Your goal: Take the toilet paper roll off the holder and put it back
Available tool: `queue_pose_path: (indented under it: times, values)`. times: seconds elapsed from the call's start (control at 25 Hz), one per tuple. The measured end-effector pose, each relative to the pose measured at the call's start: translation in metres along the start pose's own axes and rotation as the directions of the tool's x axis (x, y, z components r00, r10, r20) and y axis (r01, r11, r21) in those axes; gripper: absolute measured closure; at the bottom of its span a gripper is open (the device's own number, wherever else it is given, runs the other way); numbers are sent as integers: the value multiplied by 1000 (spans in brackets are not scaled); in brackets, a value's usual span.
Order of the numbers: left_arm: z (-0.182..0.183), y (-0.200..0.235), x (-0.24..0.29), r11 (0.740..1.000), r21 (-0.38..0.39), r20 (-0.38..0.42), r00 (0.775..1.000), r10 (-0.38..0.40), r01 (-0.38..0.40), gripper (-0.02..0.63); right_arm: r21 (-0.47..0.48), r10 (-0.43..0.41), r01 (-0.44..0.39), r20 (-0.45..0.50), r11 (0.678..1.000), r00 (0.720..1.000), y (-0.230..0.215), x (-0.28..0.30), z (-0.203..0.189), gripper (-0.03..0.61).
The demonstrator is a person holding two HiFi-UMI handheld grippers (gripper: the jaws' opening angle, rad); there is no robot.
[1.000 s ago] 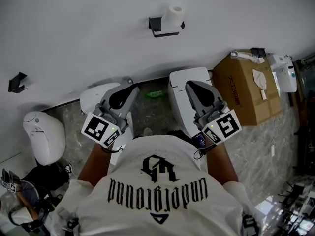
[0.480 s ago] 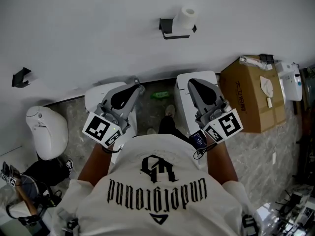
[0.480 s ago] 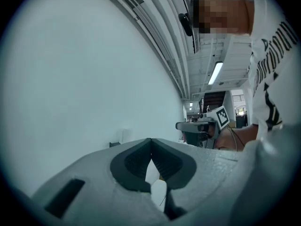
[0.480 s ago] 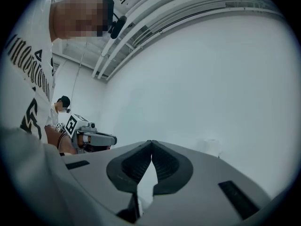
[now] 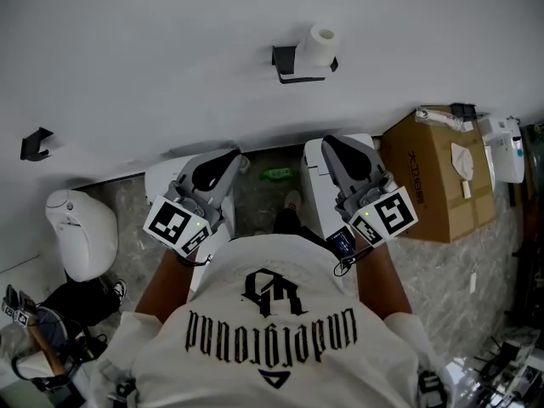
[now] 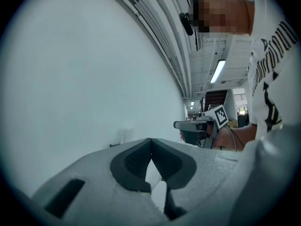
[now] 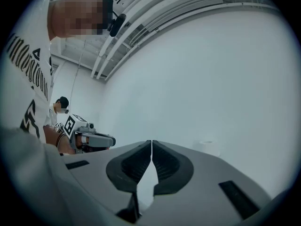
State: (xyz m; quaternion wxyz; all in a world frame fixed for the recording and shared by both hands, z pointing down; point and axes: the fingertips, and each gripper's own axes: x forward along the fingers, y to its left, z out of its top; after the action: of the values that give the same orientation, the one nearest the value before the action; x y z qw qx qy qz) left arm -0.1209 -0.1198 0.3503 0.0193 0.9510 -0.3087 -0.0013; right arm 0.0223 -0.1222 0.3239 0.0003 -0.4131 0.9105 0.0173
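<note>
A white toilet paper roll (image 5: 321,44) stands upright on a black holder (image 5: 293,62) fixed to the white wall. Both grippers point at the wall, well short of the roll and below it in the head view. My left gripper (image 5: 231,155) is shut and empty, its dark pads meeting at the tips (image 6: 151,140). My right gripper (image 5: 328,143) is also shut with nothing in it, the tips together (image 7: 151,142). The roll (image 7: 209,147) shows small to the right of the right jaws. It appears faintly to the left of the left jaws (image 6: 128,136).
Two white toilet units (image 5: 316,185) (image 5: 166,177) stand under the grippers against the wall. A cardboard box (image 5: 438,172) sits at the right, a white fixture (image 5: 81,232) at the left. A second black holder (image 5: 34,143) hangs on the wall far left. Another person (image 7: 61,105) stands behind.
The person and both grippers have moved closer to the wall. The roll and holder have shifted right and then lower in the head view. Both grippers stay shut.
</note>
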Motion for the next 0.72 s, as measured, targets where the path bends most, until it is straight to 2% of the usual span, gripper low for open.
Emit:
queue_pose_path:
  times: [0.48, 0.6, 0.72]
  values:
    - [-3, 42, 74, 999, -22, -22, 999, 36, -37, 600, 23, -3, 4, -34, 1000, 999, -89, 40, -11, 557]
    - [-7, 56, 92, 999, -33, -30, 999, 42, -43, 600, 32, -8, 9, -52, 999, 999, -112, 56, -18, 485]
    - [-13, 67, 111, 998, -45, -40, 998, 48, -50, 600, 47, -8, 12, -71, 999, 997, -134, 70, -27, 444]
